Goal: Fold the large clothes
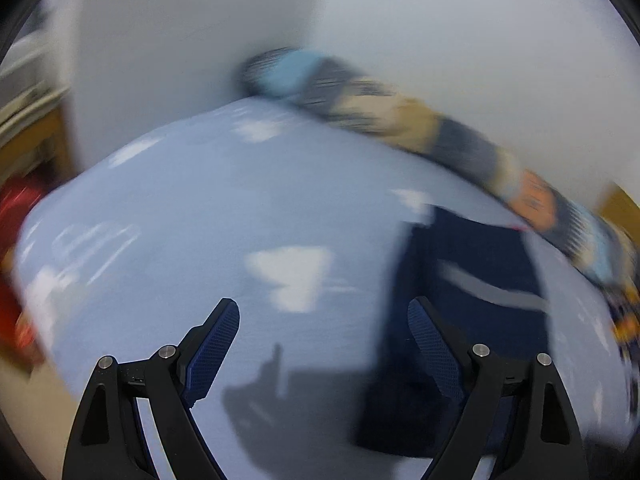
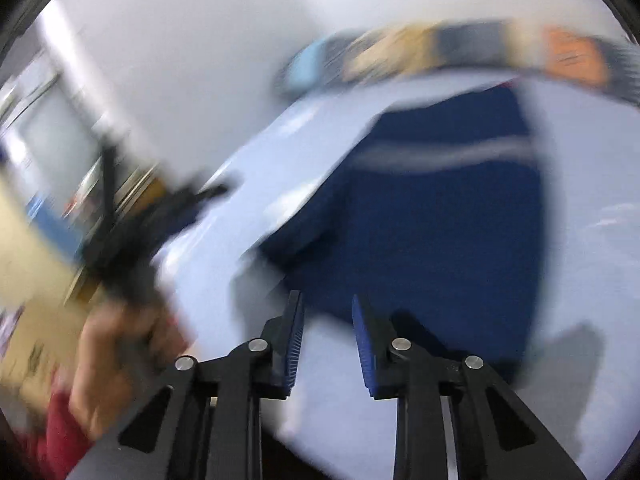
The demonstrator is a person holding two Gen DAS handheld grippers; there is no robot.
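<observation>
The left tool (image 1: pixel 324 312), jaws wide apart, hangs over a pale blue sheet (image 1: pixel 192 208) beside a navy garment (image 1: pixel 472 252).

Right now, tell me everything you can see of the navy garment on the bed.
The navy garment is dark blue cloth with one pale stripe across it near its far end. It lies flat on the light blue sheet, seemingly already folded into a rough rectangle, though motion blur hides seams and details. Its far edge ends close to the patterned bolster by the wall. Neither the left gripper nor the right gripper touches it; both are open and empty.
</observation>
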